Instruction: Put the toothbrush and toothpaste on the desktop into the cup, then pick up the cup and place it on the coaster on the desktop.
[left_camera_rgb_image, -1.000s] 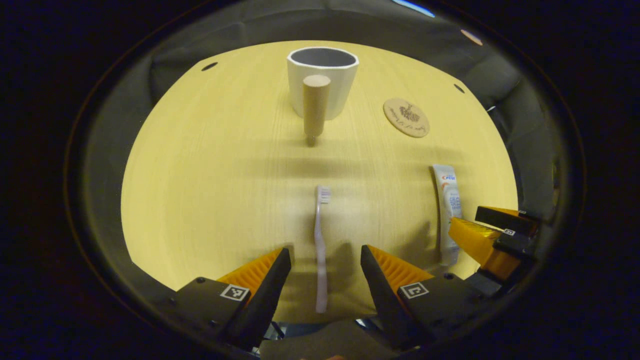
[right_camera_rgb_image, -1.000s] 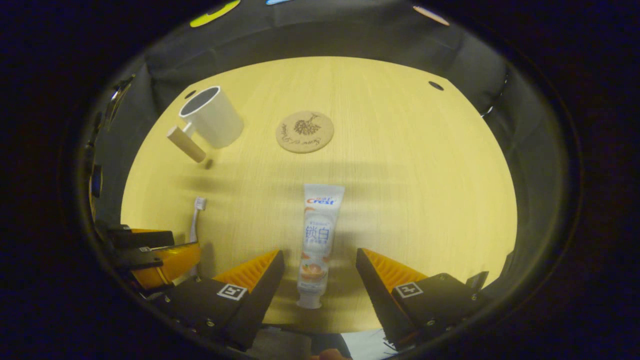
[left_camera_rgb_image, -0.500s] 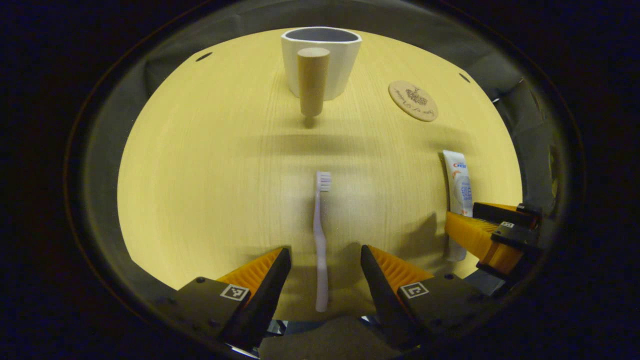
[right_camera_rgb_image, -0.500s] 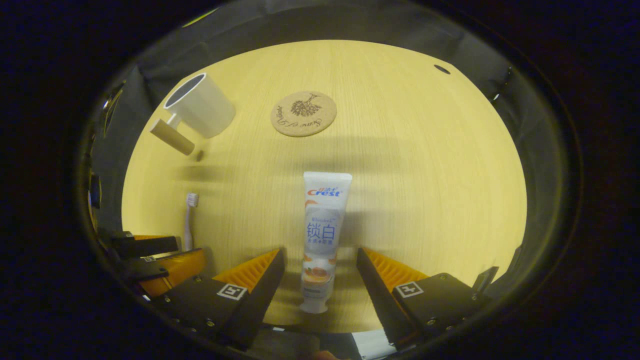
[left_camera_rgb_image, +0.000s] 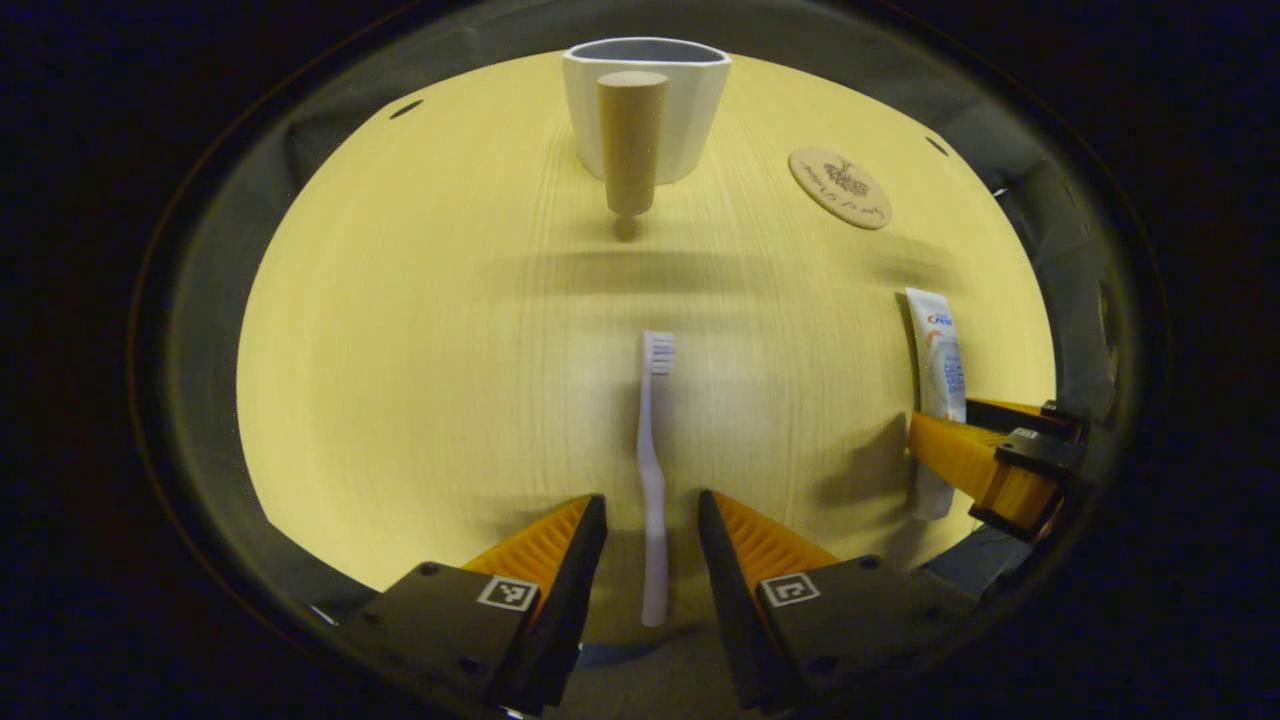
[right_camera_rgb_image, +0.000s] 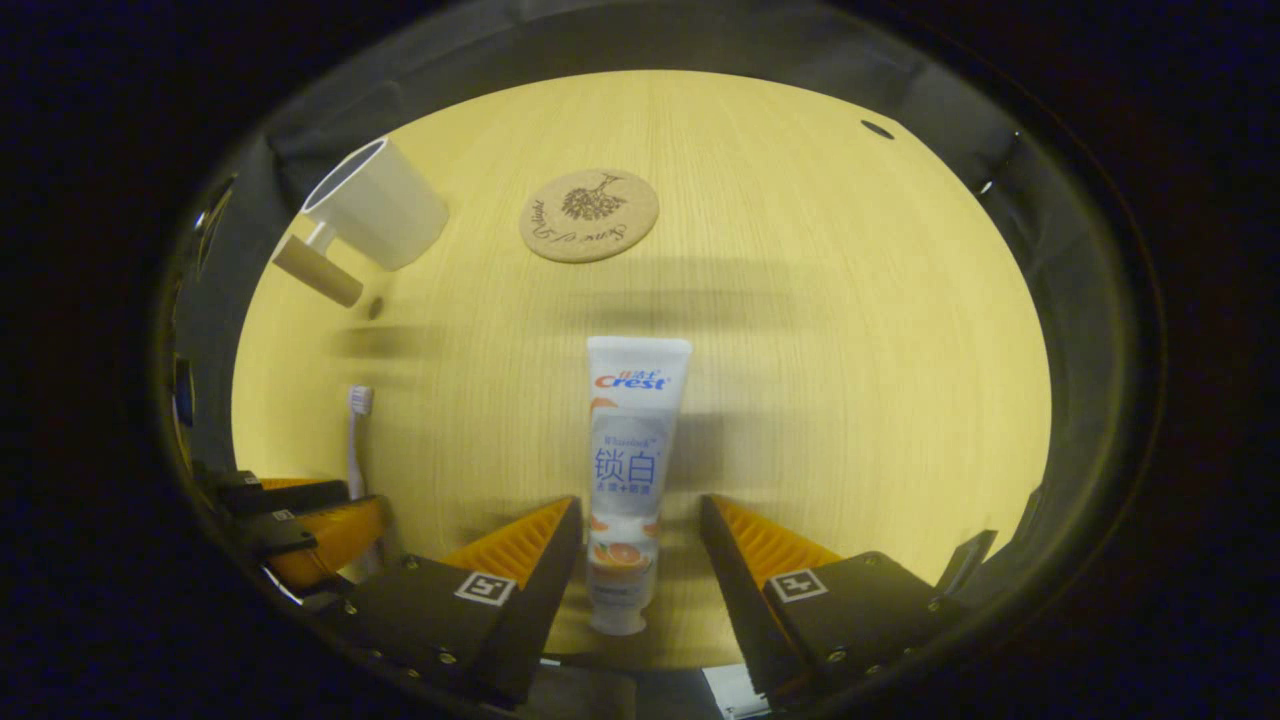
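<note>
Straddling the slim lilac plastic toothbrush (left_camera_rgb_image: 652, 480) in the left gripper view, left gripper (left_camera_rgb_image: 652, 545) parted with a gap either side of the handle, gripping nothing, presumably lined up for a pinch; white cup with wooden peg handle (left_camera_rgb_image: 645, 100) and round cork coaster (left_camera_rgb_image: 840, 187) far across the pale wooden desktop (left_camera_rgb_image: 420, 330). Bracketing the white toothpaste tube (right_camera_rgb_image: 628, 470) likewise in the right gripper view, right gripper (right_camera_rgb_image: 634, 545) open, clear of it, empty.

Counted on the worktop (right_camera_rgb_image: 850, 330) are one toothbrush (left_camera_rgb_image: 652, 470), one toothpaste tube (right_camera_rgb_image: 628, 450), one cup (left_camera_rgb_image: 646, 105), one coaster (right_camera_rgb_image: 589, 215), and two hand-held grippers.
</note>
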